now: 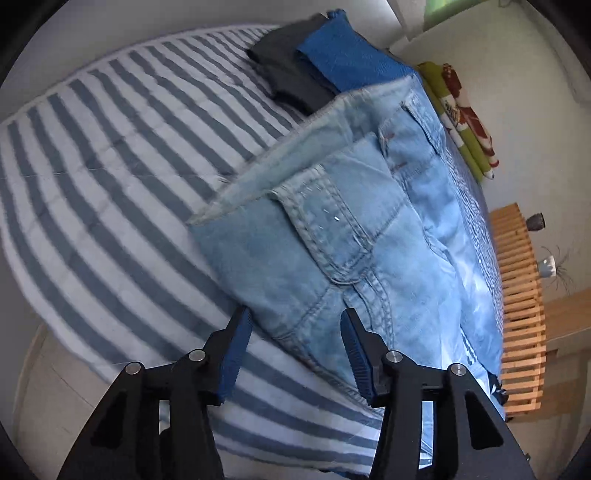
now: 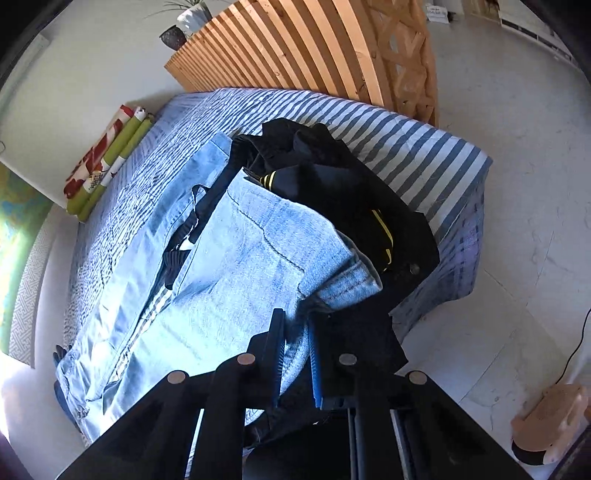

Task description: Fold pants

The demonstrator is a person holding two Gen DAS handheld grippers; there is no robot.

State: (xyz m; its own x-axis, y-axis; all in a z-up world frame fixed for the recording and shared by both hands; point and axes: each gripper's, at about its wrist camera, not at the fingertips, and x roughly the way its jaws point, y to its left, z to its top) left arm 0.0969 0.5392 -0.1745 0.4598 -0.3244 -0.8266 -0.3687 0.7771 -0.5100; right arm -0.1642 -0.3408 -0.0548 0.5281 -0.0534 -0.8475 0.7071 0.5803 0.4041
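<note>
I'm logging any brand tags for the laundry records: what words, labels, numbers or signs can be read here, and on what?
None can be read.
Light blue jeans: stitching only, no patch or tag lettering shows.
Green and red roll by the wall: a white patch with dark marks, too blurred to read.
White object on the floor beyond the wooden headboard: too small to tell.

a bedroom in a home. a bed with a striped cover fills it, backed by a slatted wooden headboard. potted plants stand behind, and folded clothes lie on the bed.
</note>
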